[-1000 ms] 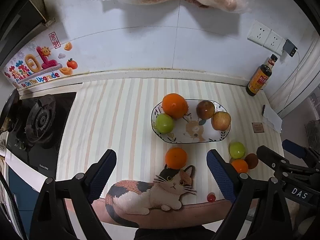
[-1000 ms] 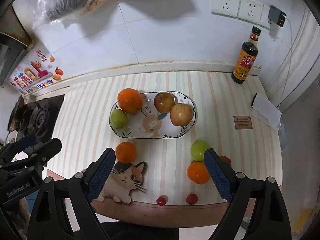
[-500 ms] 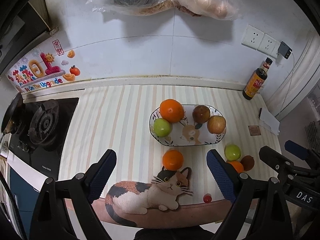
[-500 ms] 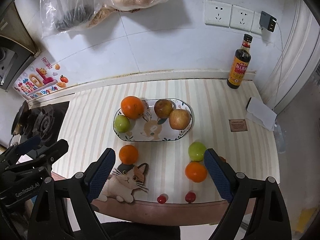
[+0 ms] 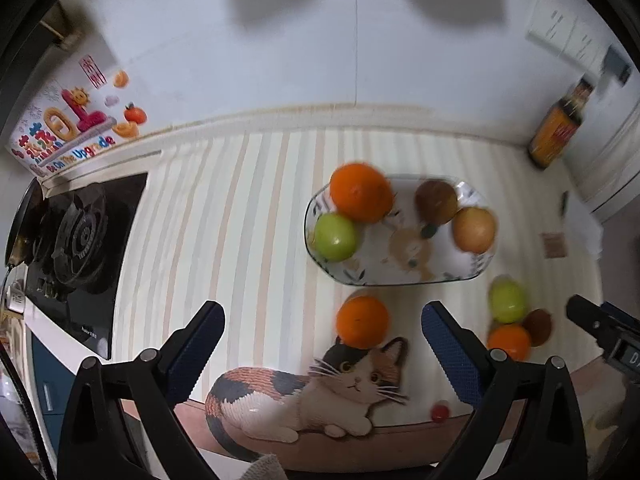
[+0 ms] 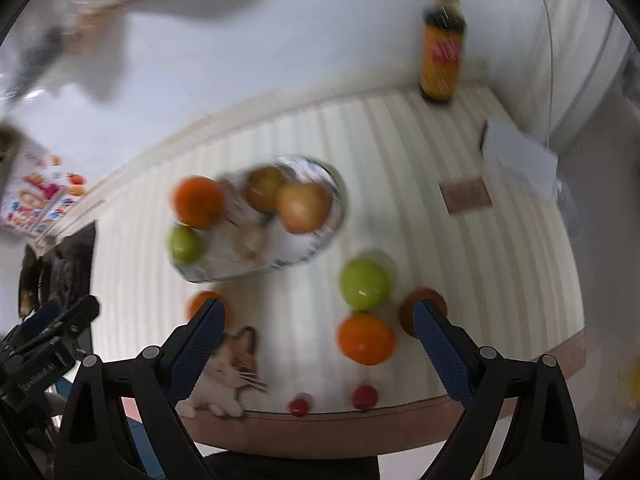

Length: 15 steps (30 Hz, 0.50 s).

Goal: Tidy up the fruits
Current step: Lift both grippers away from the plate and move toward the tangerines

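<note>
Both of my claws hang over the table with nothing between the jaws: my left claw (image 5: pixel 322 344) is opening wide, and my right claw (image 6: pixel 316 344) is opening too. I judge the job roughly half done. Ahead of my left claw the oval plate (image 5: pixel 472 270) already holds a large orange (image 5: pixel 360 192), a green apple (image 5: pixel 335 237), a brownish fruit (image 5: pixel 436 202) and a reddish-yellow apple (image 5: pixel 474 228). Still loose on the table are a smaller orange (image 5: pixel 362 321) just ahead between my left claw's fingers, touching the printed cat's (image 5: pixel 320 392) head, and, between my right claw's fingers, a green apple (image 6: pixel 365 283) with an orange (image 6: pixel 366 338) just nearer me and a brown fruit (image 6: pixel 408 314) partly behind the right finger. Two small red fruits (image 6: pixel 365 397) sit at the table's near edge below my right claw; my left view shows only one. Only the left view shows the gas hob (image 5: pixel 80 236) clearly, far to the left; the right view is blurred.
</note>
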### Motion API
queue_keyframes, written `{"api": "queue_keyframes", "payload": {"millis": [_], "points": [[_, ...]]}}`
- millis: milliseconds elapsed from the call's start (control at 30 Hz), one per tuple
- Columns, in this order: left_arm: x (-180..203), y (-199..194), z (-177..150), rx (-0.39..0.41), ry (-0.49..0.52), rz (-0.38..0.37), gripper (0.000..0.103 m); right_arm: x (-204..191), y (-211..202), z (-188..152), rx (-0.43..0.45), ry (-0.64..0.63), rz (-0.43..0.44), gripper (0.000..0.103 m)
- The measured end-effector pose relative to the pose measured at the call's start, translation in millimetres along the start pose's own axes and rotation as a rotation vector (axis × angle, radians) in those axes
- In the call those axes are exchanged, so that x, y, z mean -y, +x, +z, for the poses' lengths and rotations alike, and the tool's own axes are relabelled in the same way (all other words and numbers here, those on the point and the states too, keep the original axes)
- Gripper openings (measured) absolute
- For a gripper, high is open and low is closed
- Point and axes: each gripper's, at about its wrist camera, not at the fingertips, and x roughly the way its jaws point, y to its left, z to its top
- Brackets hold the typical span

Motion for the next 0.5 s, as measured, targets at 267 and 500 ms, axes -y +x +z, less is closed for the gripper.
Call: {"api": "queue_keyframes", "payload": {"millis": [267, 500], "points": [[21, 73, -8, -0.135, 0.050, 0.059, 0.101, 46, 93, -16, -0.203, 0.065, -0.038, 0.097], [41, 115, -19, -0.225, 0.110, 0.088, 0.101, 43, 127, -34, -0.237, 0.013, -0.107, 0.097]]}}
